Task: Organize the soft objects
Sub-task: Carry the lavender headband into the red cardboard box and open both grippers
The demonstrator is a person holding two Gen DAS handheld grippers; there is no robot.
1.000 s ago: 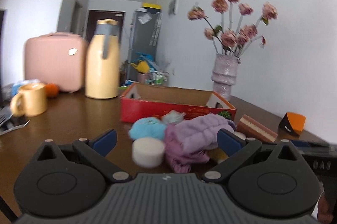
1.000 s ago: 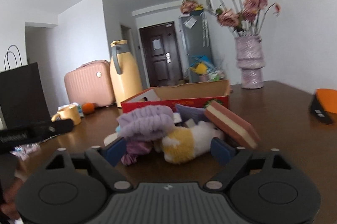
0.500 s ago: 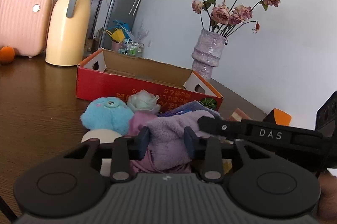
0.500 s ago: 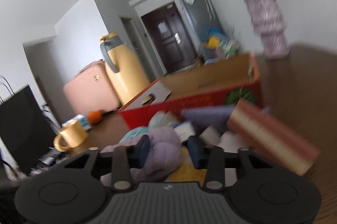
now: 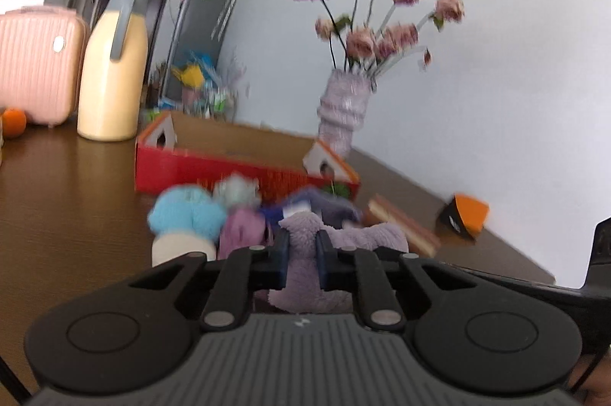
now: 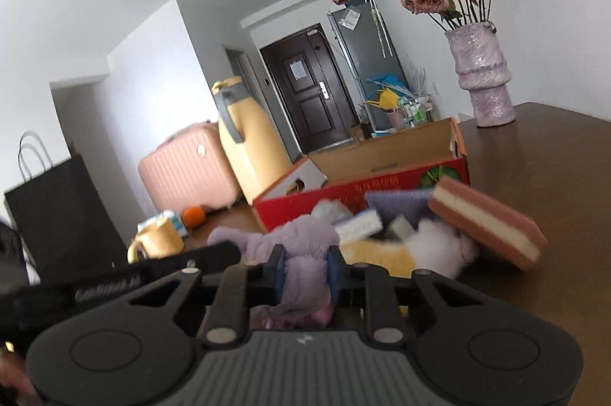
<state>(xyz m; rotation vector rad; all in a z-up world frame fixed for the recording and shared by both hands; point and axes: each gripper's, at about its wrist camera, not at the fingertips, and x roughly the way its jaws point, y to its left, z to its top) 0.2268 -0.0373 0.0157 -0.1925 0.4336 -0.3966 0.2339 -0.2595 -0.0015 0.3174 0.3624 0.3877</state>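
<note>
A fluffy lavender towel (image 5: 374,238) lies on top of the pile of soft things in front of the red cardboard box (image 5: 214,173). My left gripper (image 5: 302,238) is shut on one part of it. In the right wrist view the same towel (image 6: 267,238) sits between the blue pads of my right gripper (image 6: 305,253), whose jaws are closing and pinch it. Around it lie a blue plush (image 5: 187,215), a white round sponge (image 5: 179,247), a yellow-and-white plush (image 6: 401,249) and a pink-and-cream layered sponge (image 6: 485,226). The box (image 6: 362,192) is open on top.
On the brown table (image 5: 68,215) stand a purple vase of dried roses (image 6: 485,73), a yellow thermos jug (image 5: 112,70), a pink case (image 5: 34,62), an orange fruit (image 6: 194,215), a yellow mug (image 6: 156,241), a black paper bag (image 6: 53,215) and an orange-and-black object (image 5: 464,215).
Both grippers went from wide open to closed on the lavender towel. Both views have shifted and tilted, and the left one is blurred by motion.
</note>
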